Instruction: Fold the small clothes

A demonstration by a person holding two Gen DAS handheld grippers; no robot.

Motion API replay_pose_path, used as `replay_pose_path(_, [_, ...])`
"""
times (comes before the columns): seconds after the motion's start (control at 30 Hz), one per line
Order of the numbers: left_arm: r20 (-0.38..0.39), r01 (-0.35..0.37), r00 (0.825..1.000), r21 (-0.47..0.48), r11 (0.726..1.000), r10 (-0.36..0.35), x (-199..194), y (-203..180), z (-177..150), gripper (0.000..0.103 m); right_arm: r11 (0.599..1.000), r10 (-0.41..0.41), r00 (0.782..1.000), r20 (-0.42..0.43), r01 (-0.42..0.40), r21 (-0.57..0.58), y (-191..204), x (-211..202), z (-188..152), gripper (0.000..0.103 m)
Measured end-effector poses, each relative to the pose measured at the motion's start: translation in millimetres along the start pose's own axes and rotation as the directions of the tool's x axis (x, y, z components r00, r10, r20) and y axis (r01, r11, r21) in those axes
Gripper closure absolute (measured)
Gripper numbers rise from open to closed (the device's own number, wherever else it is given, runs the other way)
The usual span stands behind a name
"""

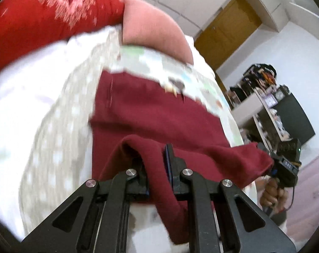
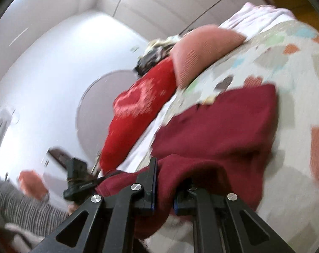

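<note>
We lose the print on the bedspread (image 1: 60, 113) to motion blur — the maroon garment (image 1: 157, 126) hides each gripper's pads, its lower folds cut off.

A dark red knit garment (image 1: 155, 122) lies spread on the patterned bedcover (blurred), its near edge lifted and bunched at two corners.

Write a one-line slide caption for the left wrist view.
Left gripper shut on the near edge of a maroon garment on a patterned bedspread; right gripper grips its far corner.
</note>
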State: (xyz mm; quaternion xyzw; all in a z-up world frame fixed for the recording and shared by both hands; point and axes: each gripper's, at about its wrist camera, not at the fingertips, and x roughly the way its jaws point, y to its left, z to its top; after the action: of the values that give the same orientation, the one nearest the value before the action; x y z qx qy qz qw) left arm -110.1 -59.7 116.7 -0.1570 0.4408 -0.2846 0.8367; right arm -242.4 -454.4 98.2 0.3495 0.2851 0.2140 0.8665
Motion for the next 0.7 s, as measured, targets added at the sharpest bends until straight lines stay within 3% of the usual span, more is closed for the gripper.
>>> replay_pose_path(0.17, [0.012, -0.064, 0.998, -0.015, 0.998, 0.064, 69, 10, 63, 0.093, 0.996, -0.084, 0.996, 0.036, 0.082, 0.047, -28, 28, 51, 0.093])
replay_pose_path(0.27, [-0.011, -0.108, 0.994, -0.053, 0.993, 0.108, 105, 23, 86, 0.093, 0.980, -0.176, 0.983, 0.058, 0.170, 0.104, -59, 52, 78, 0.093])
replay_pose_path(0.37, [-0.067, -0.105, 0.993, -0.084, 0.991, 0.099, 129, 38, 101, 0.091, 0.938, -0.305, 0.952, -0.036, 0.307, 0.163, -100, 79, 95, 0.092])
replay_pose_path(0.4, [-0.078, -0.086, 0.994, -0.087, 0.992, 0.080, 130, 40, 104, 0.090, 0.931, -0.292, 0.955, -0.051, 0.296, 0.212, -111, 81, 97, 0.091])
replay_pose_path(0.47, [-0.086, -0.026, 0.996, -0.081, 0.996, 0.019, 127, 40, 109, 0.073, 0.931, -0.238, 0.971, -0.023, 0.235, 0.278, -123, 72, 95, 0.076])
replay_pose_path(0.5, [-0.076, 0.006, 0.997, -0.082, 0.997, -0.012, 124, 39, 113, 0.065, 0.932, -0.230, 0.973, -0.002, 0.221, 0.287, -124, 65, 95, 0.062])
replay_pose_path(0.57, [-0.028, 0.033, 0.999, -0.088, 0.996, -0.036, 112, 40, 121, 0.035, 0.931, -0.234, 0.972, 0.036, 0.214, 0.296, -124, 52, 96, 0.061])
replay_pose_path(0.63, [0.049, -0.003, 0.999, -0.099, 0.995, 0.008, 97, 41, 127, 0.023, 0.924, -0.287, 0.954, 0.083, 0.253, 0.285, -119, 34, 100, 0.060])
replay_pose_path(0.7, [0.076, -0.008, 0.997, -0.090, 0.996, 0.014, 90, 40, 130, 0.021, 0.940, -0.283, 0.952, 0.119, 0.250, 0.230, -104, 21, 100, 0.060])
